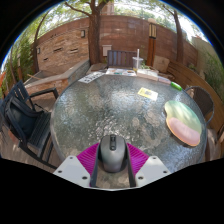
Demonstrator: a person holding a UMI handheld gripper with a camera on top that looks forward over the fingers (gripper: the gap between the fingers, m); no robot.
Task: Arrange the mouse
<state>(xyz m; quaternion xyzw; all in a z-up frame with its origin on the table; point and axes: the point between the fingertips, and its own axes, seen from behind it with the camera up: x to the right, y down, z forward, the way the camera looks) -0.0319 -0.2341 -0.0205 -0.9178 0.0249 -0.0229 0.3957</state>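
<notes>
A dark grey computer mouse (112,153) sits between my two fingers, its nose pointing away from me. My gripper (112,150) is shut on it: the magenta pads (90,155) press against both of its sides. The mouse is held in the air above the near edge of a round glass-topped table (105,110). The mouse's rear end is hidden low between the fingers.
A pale round plate (184,123) lies on the table to the right. A yellow card (148,93) lies beyond the fingers, with papers (95,76) and a cup (138,64) at the far side. A black metal chair (25,112) stands at the left. A brick wall and trees are behind.
</notes>
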